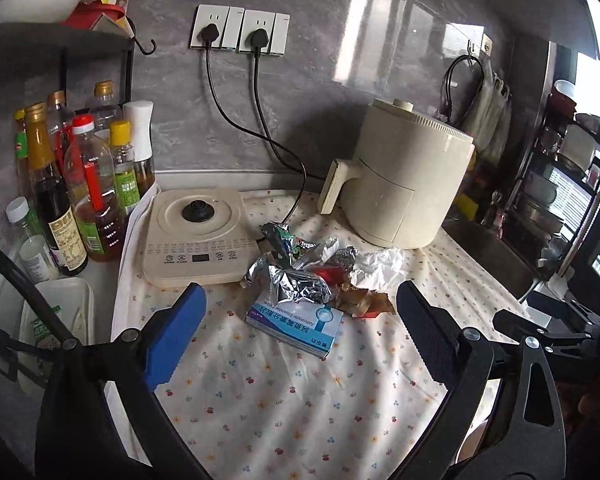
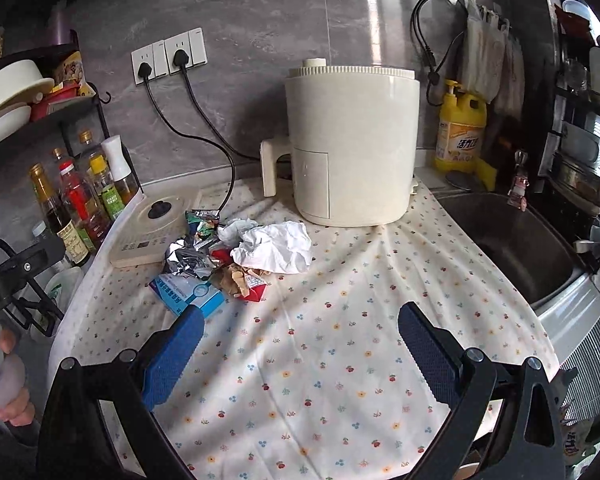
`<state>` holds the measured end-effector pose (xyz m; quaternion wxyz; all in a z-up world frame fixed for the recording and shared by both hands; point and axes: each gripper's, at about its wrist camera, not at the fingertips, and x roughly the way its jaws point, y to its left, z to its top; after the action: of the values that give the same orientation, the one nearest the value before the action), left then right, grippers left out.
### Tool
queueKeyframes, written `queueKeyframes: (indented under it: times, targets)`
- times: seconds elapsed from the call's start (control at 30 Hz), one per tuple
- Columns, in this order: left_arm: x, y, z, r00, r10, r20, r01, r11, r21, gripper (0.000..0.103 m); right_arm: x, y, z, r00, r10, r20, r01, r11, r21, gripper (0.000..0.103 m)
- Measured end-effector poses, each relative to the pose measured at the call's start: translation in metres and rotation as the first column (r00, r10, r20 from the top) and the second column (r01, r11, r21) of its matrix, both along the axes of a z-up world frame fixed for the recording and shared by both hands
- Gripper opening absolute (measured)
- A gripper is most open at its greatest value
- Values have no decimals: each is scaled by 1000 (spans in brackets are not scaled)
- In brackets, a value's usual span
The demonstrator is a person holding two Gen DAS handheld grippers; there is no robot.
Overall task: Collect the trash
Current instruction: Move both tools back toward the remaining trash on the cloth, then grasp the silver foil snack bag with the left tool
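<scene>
A pile of trash lies on the flowered cloth: crumpled foil wrappers [image 1: 300, 276] [image 2: 196, 252], a crumpled white tissue [image 1: 376, 266] [image 2: 274, 246], a blue and white medicine box [image 1: 300, 326] [image 2: 188, 294] and brown and red wrappers [image 1: 364, 300] [image 2: 246, 280]. My left gripper [image 1: 300, 320] is open and empty, its fingers on either side of the box, just short of the pile. My right gripper [image 2: 300, 344] is open and empty, above the cloth, nearer than the pile and to its right.
A cream air fryer [image 2: 352, 144] stands behind the pile, a cream induction base [image 1: 198, 236] to its left. Sauce bottles [image 1: 84, 184] crowd the left edge under a black rack. A sink [image 2: 516, 236] and yellow detergent bottle [image 2: 460, 128] are at right. Two power cords run to wall sockets.
</scene>
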<state>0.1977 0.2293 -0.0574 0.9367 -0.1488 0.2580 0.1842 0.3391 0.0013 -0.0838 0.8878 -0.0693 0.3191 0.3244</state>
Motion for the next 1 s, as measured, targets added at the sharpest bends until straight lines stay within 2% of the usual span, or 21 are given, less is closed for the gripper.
queueKeyframes:
  times: [0.17, 0.23, 0.37, 0.7, 0.73, 0.8, 0.83, 0.87, 0.93, 1.0]
  targets:
    - [35, 25, -27, 997, -38, -69, 32, 996, -81, 69, 19, 30, -14, 996, 65, -65, -65, 998, -2, 95]
    - [49, 31, -37, 994, -66, -89, 57, 994, -98, 64, 25, 43, -21, 993, 88, -82, -88, 996, -3, 91]
    - [75, 45, -60, 985, -99, -138, 80, 988, -134, 47, 41, 67, -39, 980, 131, -150, -134, 991, -10, 71]
    - [116, 69, -106, 959, -149, -242, 97, 972, -213, 34, 64, 108, -71, 957, 167, -238, -181, 983, -39, 46]
    - [119, 71, -109, 957, -153, -247, 99, 970, -222, 30, 66, 111, -73, 955, 172, -243, -189, 981, -46, 41]
    - [123, 71, -110, 957, -160, -244, 105, 969, -225, 20, 71, 116, -79, 951, 178, -254, -199, 978, -58, 28]
    - [124, 71, -110, 957, -166, -239, 111, 967, -229, 18, 73, 117, -80, 949, 178, -261, -200, 978, -60, 17]
    - [125, 72, -109, 958, -167, -235, 112, 967, -230, 14, 75, 117, -82, 947, 177, -267, -201, 978, -63, 12]
    - [125, 73, -106, 962, -154, -227, 103, 969, -224, 11, 76, 117, -81, 949, 181, -259, -202, 978, -56, 7]
    - [123, 73, -102, 965, -142, -221, 95, 973, -210, 9, 75, 116, -76, 949, 192, -248, -209, 977, -44, 6]
